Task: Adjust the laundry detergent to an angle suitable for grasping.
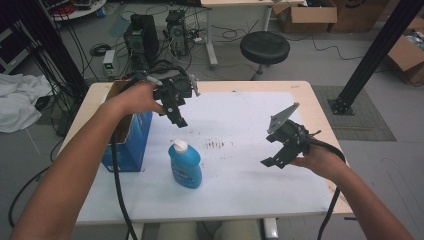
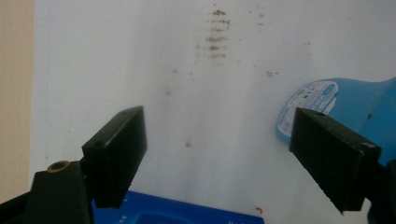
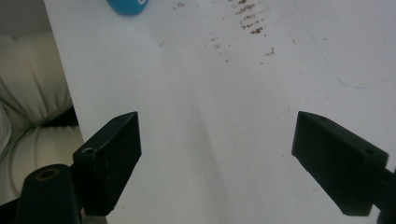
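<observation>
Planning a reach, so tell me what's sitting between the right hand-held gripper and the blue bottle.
Nothing but bare, lightly stained white tabletop between the right hand-held gripper and blue bottle, in the high view.

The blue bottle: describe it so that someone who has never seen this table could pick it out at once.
Start at the white sheet that covers the table, then go to the blue cardboard box on its left side. Just right of that box, near the front edge, stands the blue bottle. It alone is rounded and translucent blue, with a white cap and a label on its front.
</observation>
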Tool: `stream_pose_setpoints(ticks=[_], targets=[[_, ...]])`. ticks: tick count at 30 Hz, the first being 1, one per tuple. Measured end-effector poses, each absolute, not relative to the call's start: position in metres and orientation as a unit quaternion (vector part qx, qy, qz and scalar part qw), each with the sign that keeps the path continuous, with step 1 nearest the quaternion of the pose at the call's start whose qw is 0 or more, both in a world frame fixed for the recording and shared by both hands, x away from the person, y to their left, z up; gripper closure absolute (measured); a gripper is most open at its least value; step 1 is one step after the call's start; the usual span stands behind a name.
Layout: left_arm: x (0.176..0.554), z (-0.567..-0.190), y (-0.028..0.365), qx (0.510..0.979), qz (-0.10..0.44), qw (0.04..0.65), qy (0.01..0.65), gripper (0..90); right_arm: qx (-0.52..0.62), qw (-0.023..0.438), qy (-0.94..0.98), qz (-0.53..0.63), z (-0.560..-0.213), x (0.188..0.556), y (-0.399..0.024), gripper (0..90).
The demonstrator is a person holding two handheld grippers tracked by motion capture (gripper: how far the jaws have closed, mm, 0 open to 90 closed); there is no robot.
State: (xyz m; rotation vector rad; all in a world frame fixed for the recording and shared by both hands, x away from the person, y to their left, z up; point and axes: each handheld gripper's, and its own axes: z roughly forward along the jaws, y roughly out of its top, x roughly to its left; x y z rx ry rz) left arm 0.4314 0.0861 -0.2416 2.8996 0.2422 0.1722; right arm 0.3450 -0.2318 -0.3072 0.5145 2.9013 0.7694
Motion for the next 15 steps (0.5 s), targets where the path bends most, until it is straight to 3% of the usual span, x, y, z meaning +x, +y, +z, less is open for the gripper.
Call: stream_pose_setpoints(ticks=[15], targets=[[0.434,-0.243,0.085,0.989,0.058,0.108,0.076,20.2,0.198,0.076,0.906,0.367,-0.329,0.323,-0.219,17.7]])
